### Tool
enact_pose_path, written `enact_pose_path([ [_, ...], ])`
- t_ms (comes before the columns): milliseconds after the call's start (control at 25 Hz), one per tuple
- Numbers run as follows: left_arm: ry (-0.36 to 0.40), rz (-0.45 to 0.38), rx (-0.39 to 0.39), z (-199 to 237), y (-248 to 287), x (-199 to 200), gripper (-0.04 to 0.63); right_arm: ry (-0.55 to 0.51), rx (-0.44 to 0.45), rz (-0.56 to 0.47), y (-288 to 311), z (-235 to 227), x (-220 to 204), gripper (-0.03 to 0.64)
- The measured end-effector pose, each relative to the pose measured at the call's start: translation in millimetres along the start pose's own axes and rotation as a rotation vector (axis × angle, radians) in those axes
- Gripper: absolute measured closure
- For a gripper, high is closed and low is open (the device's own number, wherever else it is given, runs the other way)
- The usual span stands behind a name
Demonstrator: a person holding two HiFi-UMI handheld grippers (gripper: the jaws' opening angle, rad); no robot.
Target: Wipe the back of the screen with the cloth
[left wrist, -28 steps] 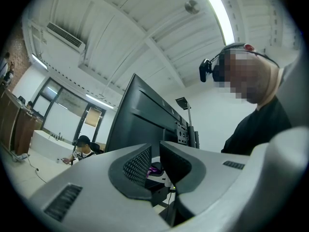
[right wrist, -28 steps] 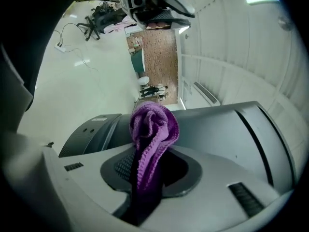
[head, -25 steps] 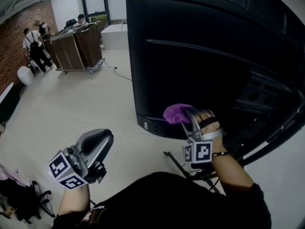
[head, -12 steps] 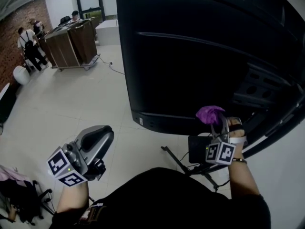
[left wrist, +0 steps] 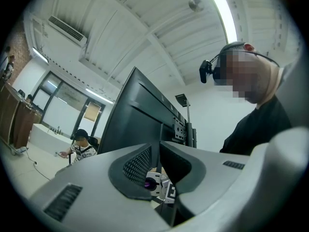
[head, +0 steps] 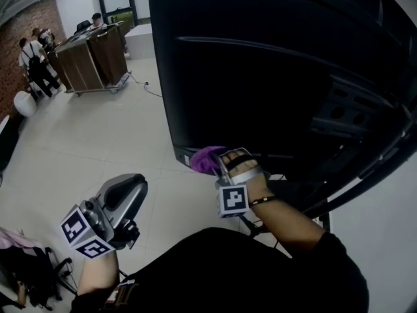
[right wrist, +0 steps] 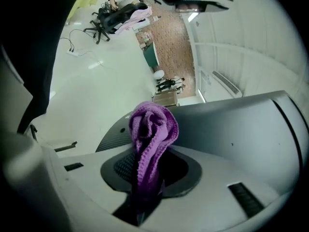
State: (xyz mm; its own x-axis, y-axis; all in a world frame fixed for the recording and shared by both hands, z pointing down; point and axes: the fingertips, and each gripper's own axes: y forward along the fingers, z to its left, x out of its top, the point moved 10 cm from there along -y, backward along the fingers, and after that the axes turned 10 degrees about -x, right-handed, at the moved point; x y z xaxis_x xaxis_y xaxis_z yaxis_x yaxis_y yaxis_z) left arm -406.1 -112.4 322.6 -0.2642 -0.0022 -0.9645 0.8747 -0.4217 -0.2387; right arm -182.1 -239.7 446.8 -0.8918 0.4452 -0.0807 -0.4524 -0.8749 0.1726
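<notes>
The back of the big black screen (head: 260, 77) fills the upper right of the head view. My right gripper (head: 219, 164) is shut on a bunched purple cloth (head: 204, 159), which is pressed at the screen's lower left edge. In the right gripper view the cloth (right wrist: 152, 129) bulges out between the closed jaws of the right gripper (right wrist: 147, 178). My left gripper (head: 130, 189) hangs low on the left over the floor, away from the screen, shut and holding nothing. In its own view the left gripper (left wrist: 158, 153) points up toward the screen (left wrist: 130, 120).
A black mount bracket (head: 345, 109) and slanted stand bars (head: 365, 175) sit behind the screen at right. A wooden counter (head: 98, 60) and standing people (head: 36, 57) are far off on the white tiled floor. A chair with pink fabric (head: 19, 266) is at lower left.
The right gripper with the cloth swung right along the screen's lower edge, then came back left to its lower left part. The left gripper barely moved.
</notes>
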Motion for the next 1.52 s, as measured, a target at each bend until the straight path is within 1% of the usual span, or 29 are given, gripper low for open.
enact_pose_path([
  [80, -0.006, -0.003, 0.006, -2.3, -3.8, -1.5, 0.546, 0.036, 0.028, 0.032, -7.5, 2.9, -15.3, 0.512],
  [200, -0.014, -0.011, 0.015, -1.0, -8.0, -5.0, 0.546, 0.074, 0.028, 0.136, -35.0, 4.3, -63.1, 0.512],
  [240, -0.017, -0.012, 0.015, 0.0, -8.1, -6.5, 0.546, 0.076, 0.022, 0.177, -46.0, 5.1, -82.1, 0.512],
  [360, -0.021, -0.016, 0.007, 2.3, -5.4, -9.2, 0.546, 0.035, 0.014, 0.296, -76.7, 10.0, -129.4, 0.515],
  [440, -0.023, -0.023, 0.0, 4.2, -1.5, -10.0, 0.546, 0.045, 0.016, 0.379, -89.0, 14.5, -153.6, 0.515],
  [520, -0.03, -0.024, -0.008, 7.0, 4.8, -13.2, 0.546, 0.072, 0.017, 0.44, -98.3, 15.1, -171.7, 0.514],
  [600, -0.033, -0.008, -0.008, 10.3, 13.0, -20.0, 0.546, 0.128, 0.018, 0.449, -108.7, 15.3, -176.0, 0.515],
  [640, -0.026, 0.011, 0.0, 11.8, 17.8, -24.7, 0.546, 0.195, 0.019, 0.424, -113.7, 13.5, -172.5, 0.515],
  [680, -0.014, 0.036, 0.012, 13.0, 23.3, -30.7, 0.546, 0.311, 0.026, 0.381, -117.9, 9.9, -166.4, 0.515],
  [720, 0.0, 0.065, 0.024, 13.9, 29.9, -38.4, 0.546, 0.475, 0.044, 0.323, -120.9, 6.3, -159.9, 0.515],
  [800, 0.007, 0.121, 0.039, 13.6, 45.7, -59.6, 0.546, 0.862, 0.12, 0.182, -123.5, 5.2, -149.8, 0.515],
  [840, -0.009, 0.143, 0.041, 11.9, 53.9, -72.7, 0.546, 1.043, 0.17, 0.104, -123.3, 7.5, -145.8, 0.515],
  [880, -0.037, 0.155, 0.042, 8.8, 61.5, -86.7, 0.546, 1.198, 0.22, 0.028, -122.3, 11.1, -142.9, 0.515],
  [960, -0.101, 0.158, 0.045, -1.3, 73.8, -114.6, 0.546, 1.435, 0.304, -0.1, -118.7, 19.3, -140.5, 0.515],
  [1000, -0.125, 0.156, 0.052, -7.2, 78.2, -127.8, 0.546, 1.534, 0.332, -0.144, -116.6, 22.8, -140.2, 0.515],
  [1080, -0.162, 0.153, 0.086, -17.0, 81.8, -150.9, 0.546, 1.7, 0.378, -0.195, -114.2, 30.0, -139.0, 0.518],
  [1120, -0.181, 0.148, 0.111, -20.1, 80.9, -159.5, 0.546, 1.758, 0.402, -0.208, -114.3, 34.2, -136.8, 0.52],
  [1160, -0.197, 0.138, 0.137, -21.7, 79.0, -164.9, 0.549, 1.791, 0.428, -0.22, -115.3, 38.7, -133.0, 0.523],
  [1200, -0.21, 0.125, 0.161, -21.8, 76.7, -166.8, 0.566, 1.797, 0.452, -0.23, -116.5, 42.8, -128.6, 0.523],
  [1280, -0.222, 0.11, 0.191, -18.5, 73.6, -165.3, 0.566, 1.761, 0.477, -0.251, -117.3, 45.6, -122.2, 0.523],
  [1400, -0.236, 0.128, 0.188, -15.9, 76.6, -165.5, 0.566, 1.727, 0.479, -0.269, -114.1, 41.6, -120.6, 0.523],
  [1520, -0.211, 0.153, 0.166, -17.7, 81.3, -167.1, 0.566, 1.723, 0.492, -0.273, -112.4, 42.9, -118.8, 0.523],
])
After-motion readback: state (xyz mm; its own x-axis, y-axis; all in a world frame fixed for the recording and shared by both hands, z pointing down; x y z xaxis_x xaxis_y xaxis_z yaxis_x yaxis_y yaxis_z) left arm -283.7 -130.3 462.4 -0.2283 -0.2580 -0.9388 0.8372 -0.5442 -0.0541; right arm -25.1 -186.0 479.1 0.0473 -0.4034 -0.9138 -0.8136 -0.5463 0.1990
